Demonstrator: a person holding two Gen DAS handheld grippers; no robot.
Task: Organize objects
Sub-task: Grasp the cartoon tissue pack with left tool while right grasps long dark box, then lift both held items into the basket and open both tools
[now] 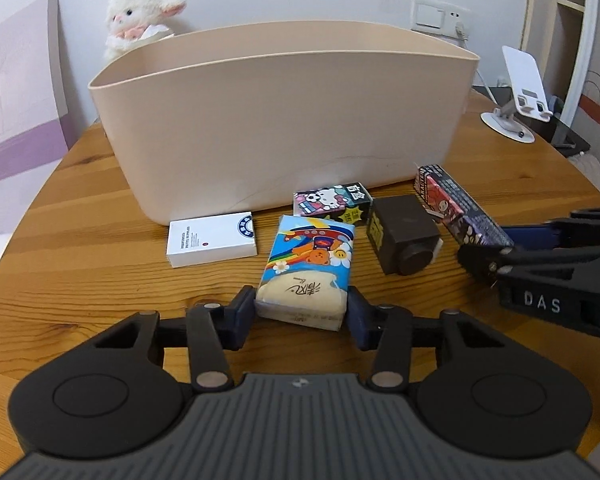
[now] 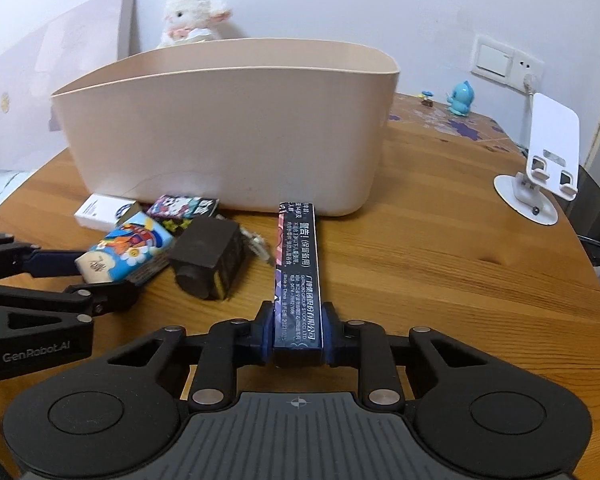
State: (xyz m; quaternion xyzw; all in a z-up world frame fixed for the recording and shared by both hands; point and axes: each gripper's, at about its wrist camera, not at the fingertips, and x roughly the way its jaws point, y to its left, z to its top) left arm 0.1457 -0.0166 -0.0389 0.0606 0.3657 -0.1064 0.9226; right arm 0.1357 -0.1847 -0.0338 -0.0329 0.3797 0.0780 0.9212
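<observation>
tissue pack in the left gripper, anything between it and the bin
Yes. The cartoon box lies on the table between the tissue pack, clamped in the left gripper, and the beige bin. The bin's tall front wall must also be cleared.

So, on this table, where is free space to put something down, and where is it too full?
Bare wood lies between the long dark box and the white phone stand, right of the beige bin. Another bare patch lies left of the white card box. In front of the bin it is crowded: tissue pack, cartoon box, dark cube.
</observation>
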